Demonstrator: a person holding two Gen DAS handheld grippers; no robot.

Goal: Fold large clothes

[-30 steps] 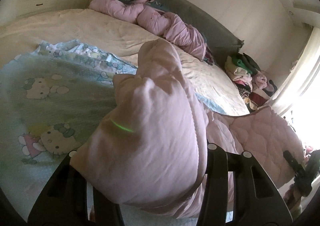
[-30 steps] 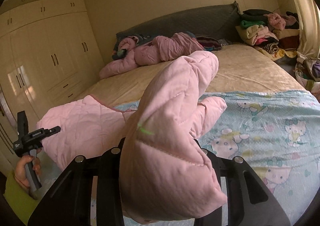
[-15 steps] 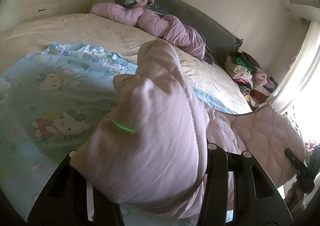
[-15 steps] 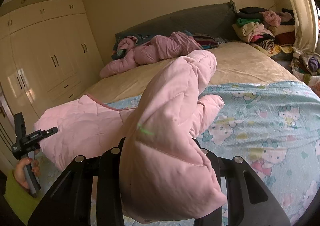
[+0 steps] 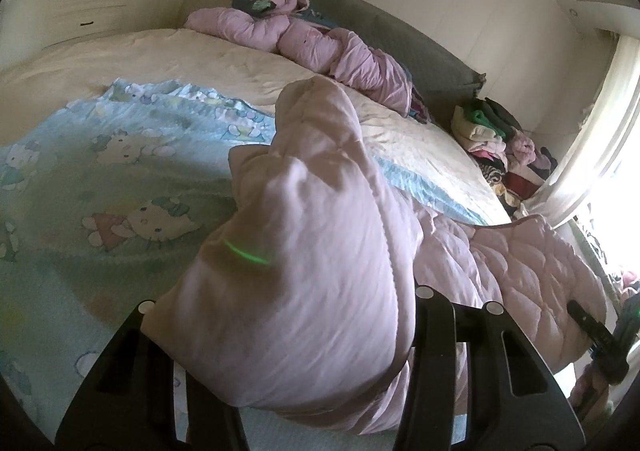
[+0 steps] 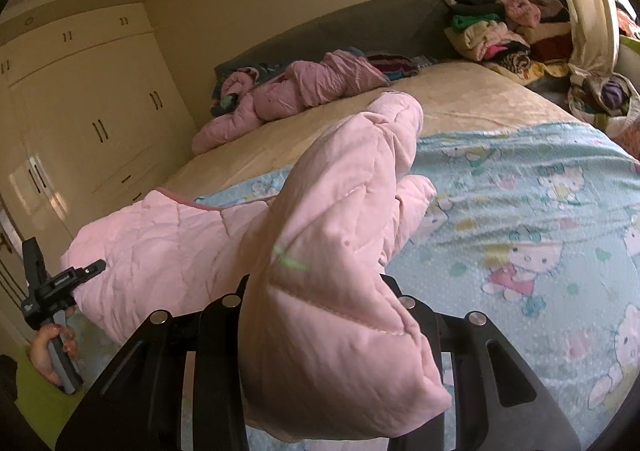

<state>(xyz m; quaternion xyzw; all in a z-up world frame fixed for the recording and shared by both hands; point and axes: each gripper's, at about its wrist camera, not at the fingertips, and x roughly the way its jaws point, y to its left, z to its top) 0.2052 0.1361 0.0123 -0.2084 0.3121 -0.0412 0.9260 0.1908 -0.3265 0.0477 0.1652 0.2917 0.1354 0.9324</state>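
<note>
A large pink quilted jacket [image 5: 312, 251] hangs between both grippers above the bed. My left gripper [image 5: 296, 379] is shut on one bunched end of it. My right gripper [image 6: 320, 363] is shut on the other end [image 6: 332, 283]. The jacket's body sags between them, seen at the right of the left wrist view [image 5: 532, 271] and the left of the right wrist view [image 6: 160, 247]. Each gripper shows in the other's view, the right one [image 5: 600, 339] and the left one [image 6: 52, 291] at the jacket's far corners. The fingertips are hidden by fabric.
The bed carries a light blue cartoon-print blanket [image 6: 520, 211] over a cream cover [image 5: 160, 59]. A second pink jacket [image 5: 320, 43] lies crumpled by the grey headboard [image 6: 360, 27]. Folded clothes pile [image 6: 496, 35] beside the bed near the window. White wardrobes [image 6: 80, 111] line the wall.
Both grippers have moved a little further over the bed with the jacket still held. The blanket print has slid in both views.
</note>
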